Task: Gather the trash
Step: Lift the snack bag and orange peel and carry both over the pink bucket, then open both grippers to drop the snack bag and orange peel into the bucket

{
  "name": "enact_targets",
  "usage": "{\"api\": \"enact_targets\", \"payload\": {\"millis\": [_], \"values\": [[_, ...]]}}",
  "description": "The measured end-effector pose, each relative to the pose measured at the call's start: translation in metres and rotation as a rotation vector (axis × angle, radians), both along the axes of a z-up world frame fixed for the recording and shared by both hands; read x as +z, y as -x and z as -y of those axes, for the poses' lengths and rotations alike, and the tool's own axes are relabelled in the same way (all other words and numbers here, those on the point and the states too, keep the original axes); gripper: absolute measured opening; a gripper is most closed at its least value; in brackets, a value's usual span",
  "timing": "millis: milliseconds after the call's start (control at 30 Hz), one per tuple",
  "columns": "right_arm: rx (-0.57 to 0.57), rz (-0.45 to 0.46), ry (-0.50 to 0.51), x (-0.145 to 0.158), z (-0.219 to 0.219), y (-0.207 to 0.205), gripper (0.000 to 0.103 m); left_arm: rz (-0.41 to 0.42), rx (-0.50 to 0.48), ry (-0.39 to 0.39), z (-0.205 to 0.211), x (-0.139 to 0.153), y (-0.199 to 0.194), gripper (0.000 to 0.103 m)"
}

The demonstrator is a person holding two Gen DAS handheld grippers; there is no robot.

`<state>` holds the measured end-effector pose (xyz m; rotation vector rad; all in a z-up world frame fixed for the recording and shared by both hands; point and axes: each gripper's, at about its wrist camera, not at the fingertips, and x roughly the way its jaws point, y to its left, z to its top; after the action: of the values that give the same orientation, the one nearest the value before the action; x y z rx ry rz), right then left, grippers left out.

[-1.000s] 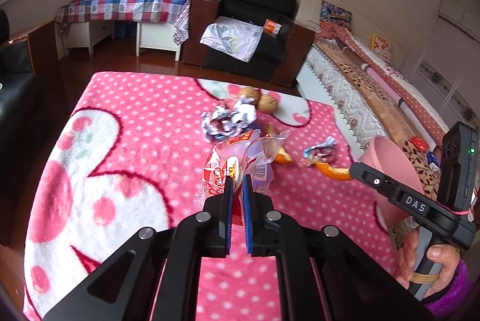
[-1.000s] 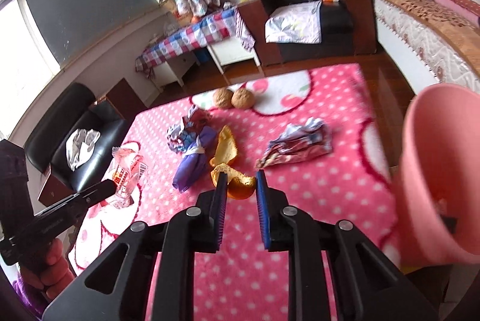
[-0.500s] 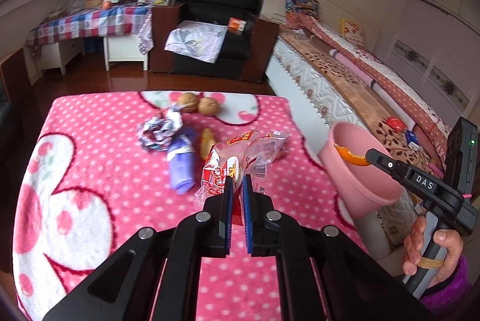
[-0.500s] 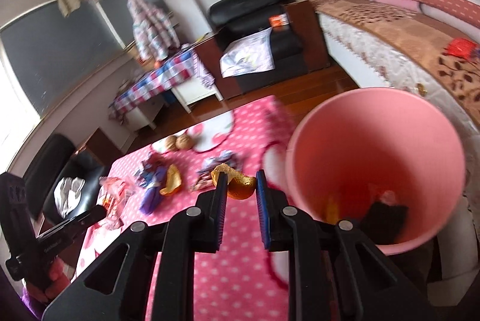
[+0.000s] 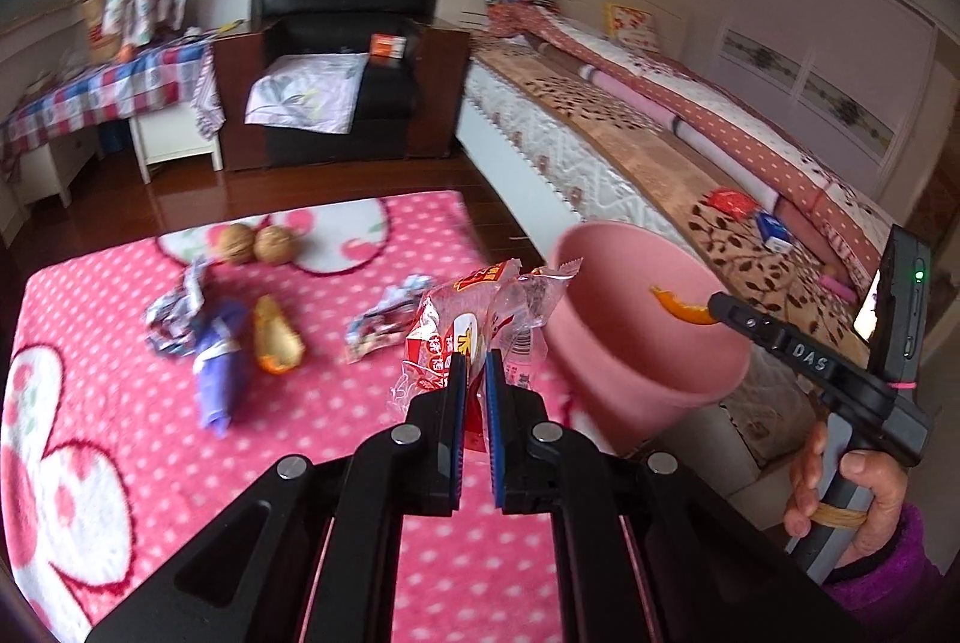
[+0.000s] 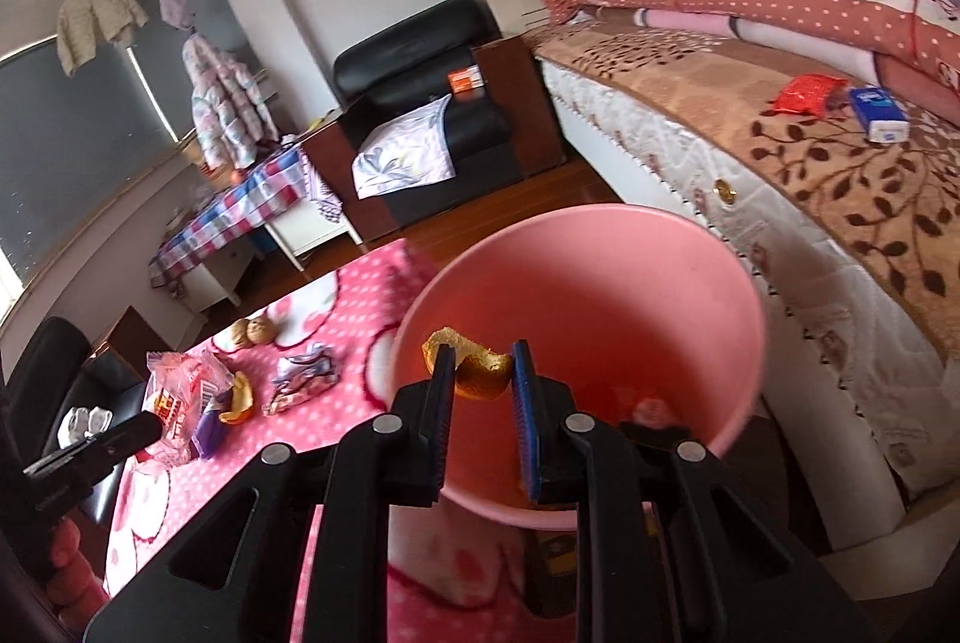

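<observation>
The left gripper is pinching a clear snack wrapper tight, holding it above the pink desk. The right gripper, jaws part-open around an orange peel, is hovering over the pink bin. Dropping the peel looks next, needing wider jaws.
</observation>
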<state>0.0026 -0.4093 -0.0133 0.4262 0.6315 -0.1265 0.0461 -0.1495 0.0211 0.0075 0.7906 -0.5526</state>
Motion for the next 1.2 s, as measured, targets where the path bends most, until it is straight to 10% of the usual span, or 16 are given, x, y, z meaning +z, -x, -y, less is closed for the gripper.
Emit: {"api": "enact_targets", "payload": {"millis": [733, 1200], "values": [[-0.049, -0.045, -0.037, -0.025, 0.04, 0.011, 0.02, -0.02, -0.202, -0.046, 0.135, -0.015, -0.019, 0.007], [-0.06, -0.048, -0.061, -0.029, 0.047, 0.008, 0.02, -0.028, -0.226, -0.039, 0.145, -0.017, -0.022, 0.025]]}}
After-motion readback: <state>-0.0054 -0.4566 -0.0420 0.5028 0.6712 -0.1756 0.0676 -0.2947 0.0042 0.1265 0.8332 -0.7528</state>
